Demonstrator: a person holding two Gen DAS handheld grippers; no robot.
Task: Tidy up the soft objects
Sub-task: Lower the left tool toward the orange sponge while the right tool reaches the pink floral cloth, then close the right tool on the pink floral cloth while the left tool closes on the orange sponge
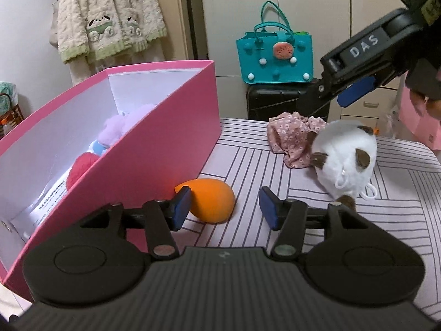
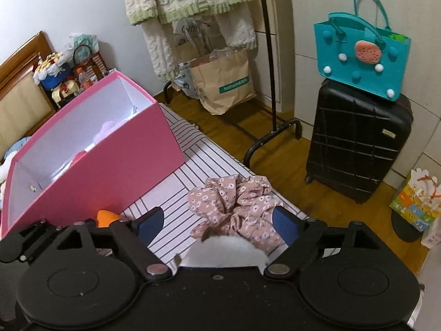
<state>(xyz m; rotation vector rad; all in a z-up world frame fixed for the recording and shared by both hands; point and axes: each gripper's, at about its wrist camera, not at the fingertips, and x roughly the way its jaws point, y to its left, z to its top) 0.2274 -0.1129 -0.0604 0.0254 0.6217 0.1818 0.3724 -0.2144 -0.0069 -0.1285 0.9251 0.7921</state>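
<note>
A pink storage box point(image 1: 154, 149) is seen standing open on a striped desk point(image 1: 275, 165), and the other things are placed relative to it. Inside the box, a lilac plush toy point(image 1: 118, 129), a blue-and-white soft item point(image 1: 97, 147) and a red fluffy toy point(image 1: 81, 169) are lined up along the near wall, beside a printed sheet point(image 1: 49, 195) on the floor of the box.

Just outside the box, against its near long wall, an orange egg-shaped sponge point(image 1: 213, 201) is laid on the desk. The left gripper point(image 1: 224, 207) is held low over the desk with its jaws parted; the sponge is partly between them, close to the left blue pad point(image 1: 180, 207), though contact cannot be told, and the right pad stands clear.

Further from the box, toward the desk's far edge, a floral pink scrunchie point(image 2: 234, 209) is bunched, and a white plush toy with brown ears point(image 1: 347, 160) is laid against it. The right gripper point(image 2: 217, 226) is held above these two with its jaws spread wide, nothing being pressed by the pads.

Beyond the desk, a teal felt handbag point(image 2: 358, 63) is set on a black suitcase point(image 2: 358, 143).
</note>
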